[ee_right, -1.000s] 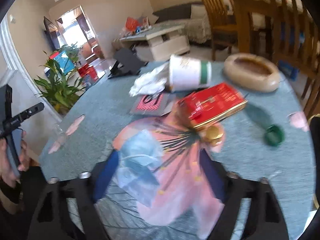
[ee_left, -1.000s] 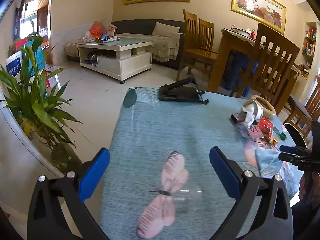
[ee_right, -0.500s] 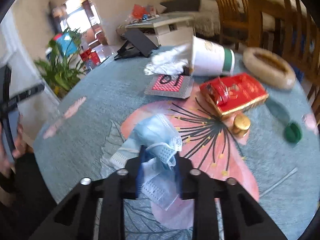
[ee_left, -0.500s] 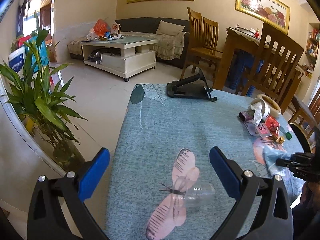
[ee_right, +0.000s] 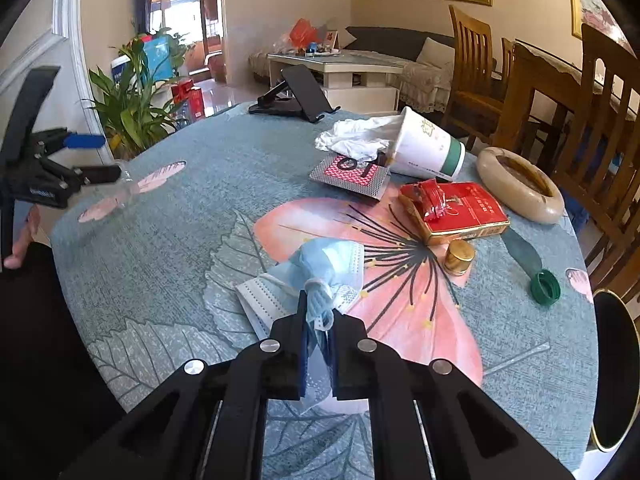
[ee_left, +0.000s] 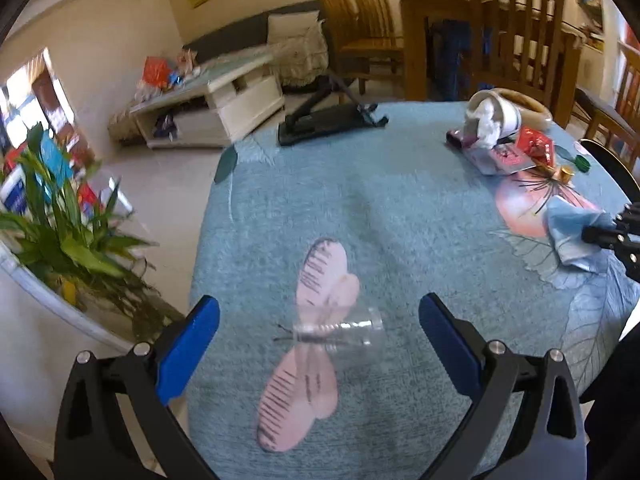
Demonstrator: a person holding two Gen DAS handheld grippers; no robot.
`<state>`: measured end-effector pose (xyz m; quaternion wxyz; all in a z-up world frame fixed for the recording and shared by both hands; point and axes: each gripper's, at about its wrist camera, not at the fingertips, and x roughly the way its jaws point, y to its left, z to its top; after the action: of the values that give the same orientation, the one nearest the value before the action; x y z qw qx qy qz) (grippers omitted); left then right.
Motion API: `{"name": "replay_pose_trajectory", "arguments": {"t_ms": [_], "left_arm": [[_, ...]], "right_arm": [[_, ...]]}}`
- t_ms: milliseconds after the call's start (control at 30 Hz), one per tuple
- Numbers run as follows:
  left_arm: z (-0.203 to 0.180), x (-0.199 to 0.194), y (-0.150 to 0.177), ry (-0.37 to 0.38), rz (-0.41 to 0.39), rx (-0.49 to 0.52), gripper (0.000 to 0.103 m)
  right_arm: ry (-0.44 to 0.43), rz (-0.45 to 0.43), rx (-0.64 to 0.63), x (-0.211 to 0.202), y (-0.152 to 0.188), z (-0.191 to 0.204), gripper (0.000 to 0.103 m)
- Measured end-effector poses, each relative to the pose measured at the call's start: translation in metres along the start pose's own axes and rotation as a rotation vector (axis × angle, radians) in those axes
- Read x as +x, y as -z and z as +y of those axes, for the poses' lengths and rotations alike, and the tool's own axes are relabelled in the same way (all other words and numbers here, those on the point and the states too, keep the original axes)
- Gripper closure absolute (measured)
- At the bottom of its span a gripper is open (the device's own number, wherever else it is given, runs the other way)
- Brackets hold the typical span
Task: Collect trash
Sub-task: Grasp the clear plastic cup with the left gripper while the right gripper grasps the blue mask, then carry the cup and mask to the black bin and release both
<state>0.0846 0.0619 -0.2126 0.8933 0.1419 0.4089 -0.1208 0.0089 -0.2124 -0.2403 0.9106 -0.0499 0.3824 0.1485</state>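
A crumpled blue face mask (ee_right: 324, 268) lies on the flowered tablecloth, and my right gripper (ee_right: 318, 320) is shut on its near edge. From the left wrist view the same mask (ee_left: 568, 236) shows at the right edge with black fingers on it. My left gripper (ee_left: 318, 328) is open, its blue pads wide on either side of a clear plastic cup (ee_left: 344, 332) lying on its side over a pink butterfly print. In the right wrist view that left gripper (ee_right: 92, 160) hovers at the table's left edge by the clear cup (ee_right: 124, 188).
Further trash sits mid-table: a tipped paper cup (ee_right: 428, 148) stuffed with tissue (ee_right: 356, 136), a patterned packet (ee_right: 352, 174), a red box (ee_right: 456, 212), a gold cap (ee_right: 460, 256), a green cap (ee_right: 544, 288). A beige dish (ee_right: 520, 184), black stand (ee_right: 296, 96), chairs and a plant (ee_left: 60, 232) surround it.
My right gripper closed from wide open onto the blue mask. My left gripper dropped lower and closer to the clear cup, which now lies between its open pads.
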Motion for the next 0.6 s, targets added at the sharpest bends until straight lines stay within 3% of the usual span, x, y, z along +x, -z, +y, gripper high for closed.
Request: {"name": "replay_pose_trajectory", "arguments": {"t_ms": [167,200,233,267,467,600], "left_arm": [[-0.007,0.024,0.004,-0.054,0.090,-0.143,0.007],[-0.009,0.026,0.006,-0.045,0.095,-0.153,0.015],[-0.012,0.028,0.010,-0.062,0.100,-0.154,0.045],[-0.012,0.030,0.012,-0.079,0.102,-0.150,0.055],[0.003,0.024,0.014,-0.055,0.074,-0.231,0.056],[0.006,0.012,0.009,-0.073,0.027,-0.233,0.056]], "right_arm": [[-0.017,-0.019,0.005,-0.002,0.000,0.002,0.095],[-0.017,-0.023,0.009,-0.002,0.000,0.001,0.095],[-0.017,-0.025,0.013,-0.003,0.000,0.000,0.095],[-0.019,-0.027,0.019,-0.004,0.000,-0.002,0.094],[-0.018,-0.024,0.041,-0.004,0.004,-0.010,0.094],[-0.016,-0.031,0.046,-0.005,0.004,-0.012,0.094]]}}
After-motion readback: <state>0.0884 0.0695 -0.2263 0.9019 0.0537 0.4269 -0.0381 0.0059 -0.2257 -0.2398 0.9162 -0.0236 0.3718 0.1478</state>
